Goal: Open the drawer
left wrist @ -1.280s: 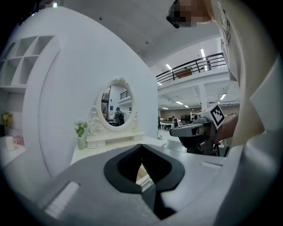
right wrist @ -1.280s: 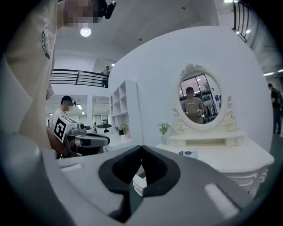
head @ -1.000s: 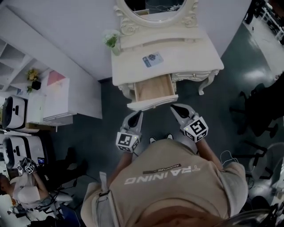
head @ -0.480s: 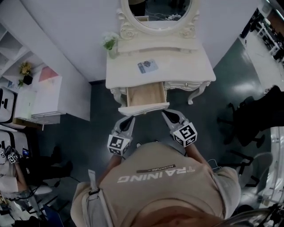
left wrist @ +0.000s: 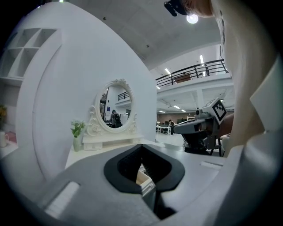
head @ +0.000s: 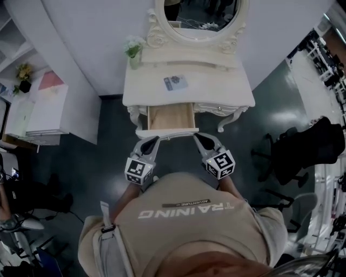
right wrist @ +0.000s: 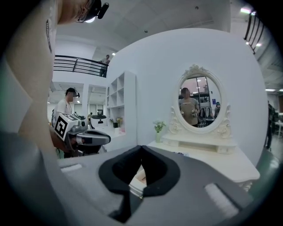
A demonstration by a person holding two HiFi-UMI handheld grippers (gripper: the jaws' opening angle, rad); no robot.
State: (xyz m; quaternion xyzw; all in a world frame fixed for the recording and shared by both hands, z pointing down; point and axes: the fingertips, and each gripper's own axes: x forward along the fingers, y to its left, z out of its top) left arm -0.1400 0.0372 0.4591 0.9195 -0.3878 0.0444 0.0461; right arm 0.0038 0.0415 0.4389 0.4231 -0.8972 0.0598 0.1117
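Dark floor (head: 108, 140) surrounds a white dresser set against a pale wall, with an oval mirror (head: 197, 11) at its back. On the tabletop (head: 221, 92) a small vase (head: 133, 53) is kept at the far left corner and a card (head: 175, 82) lies near the middle, both clear of the working edge.

The drawer (head: 170, 116) is found under the left half of the tabletop, drawn well out toward the person. Its pale wood bottom is exposed and nothing is seen inside. Its white front is presented to the two tools, and a handle cannot be made out.

The left tool (head: 153, 140) and right tool (head: 199, 137) are held roughly level just before that front, one toward each end. Both are closed on nothing: in each gripper view the jaw tips are seen to meet, with the drawer visible only beyond them. Contact with the front cannot be confirmed from above.

Since the drawer stands out and neither tool is clamped on it, the opening is judged essentially done, and the tools appear to be parked where they do not block it.
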